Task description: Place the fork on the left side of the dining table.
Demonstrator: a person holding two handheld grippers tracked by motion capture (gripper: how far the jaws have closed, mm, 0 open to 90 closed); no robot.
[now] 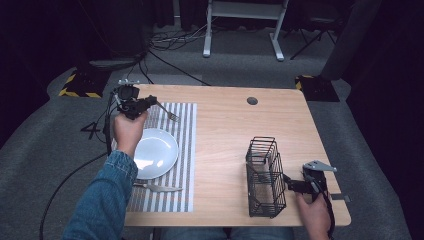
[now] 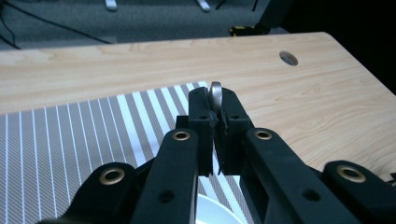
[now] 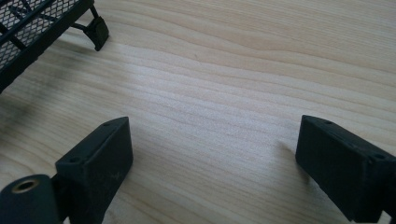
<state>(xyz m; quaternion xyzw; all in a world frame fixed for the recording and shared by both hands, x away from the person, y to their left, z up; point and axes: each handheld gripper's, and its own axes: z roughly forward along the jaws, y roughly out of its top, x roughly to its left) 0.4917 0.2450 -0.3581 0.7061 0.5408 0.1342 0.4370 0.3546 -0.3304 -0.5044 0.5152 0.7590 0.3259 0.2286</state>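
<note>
My left gripper [image 1: 148, 103] hangs over the far left of the striped placemat [image 1: 184, 150], shut on a metal fork [image 1: 169, 114] whose tines point right. In the left gripper view the jaws of the left gripper [image 2: 215, 114] press together on the fork's rounded handle end [image 2: 215, 92]. A white plate [image 1: 155, 152] lies on the mat, and a knife [image 1: 159, 188] lies in front of it. My right gripper [image 1: 288, 183] rests low at the table's front right, just right of a black wire basket [image 1: 265, 176]. In its own view the right gripper [image 3: 210, 144] is open over bare wood.
The wooden table [image 1: 225, 130] has a round cable hole [image 1: 252, 100] near its far edge. A foot and mesh corner of the basket [image 3: 32, 23] show at the top left of the right gripper view. Cables and a desk frame [image 1: 245, 25] lie on the floor beyond.
</note>
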